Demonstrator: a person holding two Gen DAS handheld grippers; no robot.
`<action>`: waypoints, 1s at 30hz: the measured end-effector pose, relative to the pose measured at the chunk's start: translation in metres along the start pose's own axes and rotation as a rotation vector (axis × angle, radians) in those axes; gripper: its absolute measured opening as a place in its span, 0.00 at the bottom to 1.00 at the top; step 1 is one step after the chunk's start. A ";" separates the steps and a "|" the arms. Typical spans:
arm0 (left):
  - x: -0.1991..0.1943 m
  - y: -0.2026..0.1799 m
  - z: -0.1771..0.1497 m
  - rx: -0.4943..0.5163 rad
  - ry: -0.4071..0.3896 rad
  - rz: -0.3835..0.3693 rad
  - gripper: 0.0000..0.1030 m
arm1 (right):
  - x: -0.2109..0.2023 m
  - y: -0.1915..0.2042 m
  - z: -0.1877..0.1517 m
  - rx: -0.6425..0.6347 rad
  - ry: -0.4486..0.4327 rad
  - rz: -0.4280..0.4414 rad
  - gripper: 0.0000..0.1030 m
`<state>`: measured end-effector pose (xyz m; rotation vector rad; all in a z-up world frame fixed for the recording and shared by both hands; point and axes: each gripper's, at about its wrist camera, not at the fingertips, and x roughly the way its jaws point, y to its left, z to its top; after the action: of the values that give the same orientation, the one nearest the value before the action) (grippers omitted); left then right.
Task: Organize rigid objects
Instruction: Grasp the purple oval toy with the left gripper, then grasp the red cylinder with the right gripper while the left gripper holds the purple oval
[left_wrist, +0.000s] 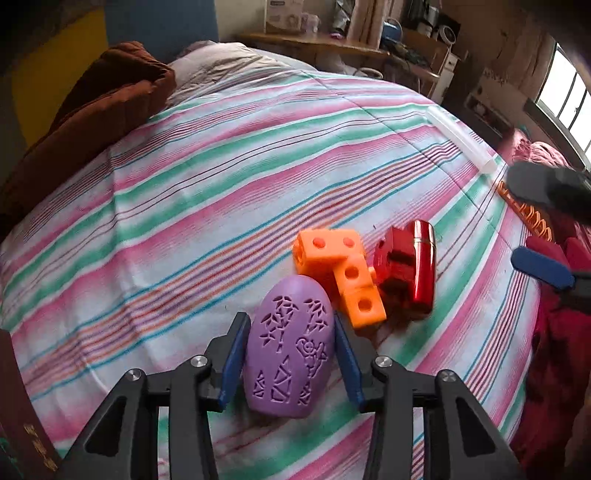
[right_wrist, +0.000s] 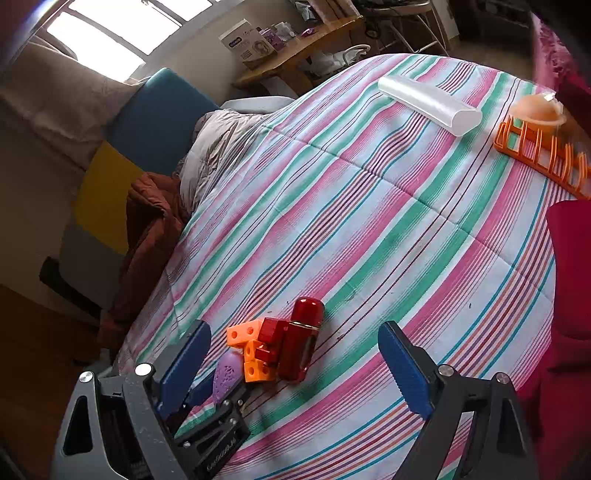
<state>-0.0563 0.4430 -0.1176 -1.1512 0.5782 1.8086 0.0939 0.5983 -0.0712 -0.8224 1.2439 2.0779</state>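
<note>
Gripped between the blue pads of the left claw (left_wrist: 290, 354), a purple egg-shaped piece (left_wrist: 290, 350) with cut-out patterns sits low over the striped bedspread (left_wrist: 221, 184), its rounded tip pointing toward a small cluster of toys. Both pads press against its sides, the jaws partly closed around it. Just beyond its tip lies an orange block piece (left_wrist: 343, 273) with round holes, made of joined cubes; whether the purple piece touches it cannot be told. A red block piece (left_wrist: 391, 266) rests against the orange one, and a glossy red capsule-shaped case (left_wrist: 423, 269) lies along the red block's far side, touching it. The cluster sits on the near part of the bed, toward the edge where the person stands.

Seen from the right wrist, the right claw (right_wrist: 295, 365) hangs over the same cluster with its jaws spread wide and nothing between the pads. Well apart from the group, toward the far right corner of the bed, a long white case (right_wrist: 430, 103) lies across the stripes. Near it, an orange rack (right_wrist: 543, 155) with upright dividers stands at the right edge, a pale orange dome-shaped thing (right_wrist: 535, 109) at its far end. A brown blanket (left_wrist: 92, 122) is bunched along the left edge of the bed.
</note>
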 end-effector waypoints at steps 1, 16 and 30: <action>-0.001 0.000 -0.003 -0.006 -0.005 0.003 0.44 | 0.002 0.000 0.000 0.000 0.007 -0.007 0.90; -0.051 -0.017 -0.106 -0.045 -0.171 0.096 0.43 | 0.016 -0.017 -0.003 0.034 0.085 -0.082 0.82; -0.055 -0.015 -0.127 -0.002 -0.285 0.108 0.43 | 0.027 -0.009 -0.008 -0.048 0.100 -0.143 0.43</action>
<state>0.0262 0.3315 -0.1265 -0.8559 0.4785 2.0215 0.0852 0.5988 -0.0993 -1.0174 1.1554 1.9797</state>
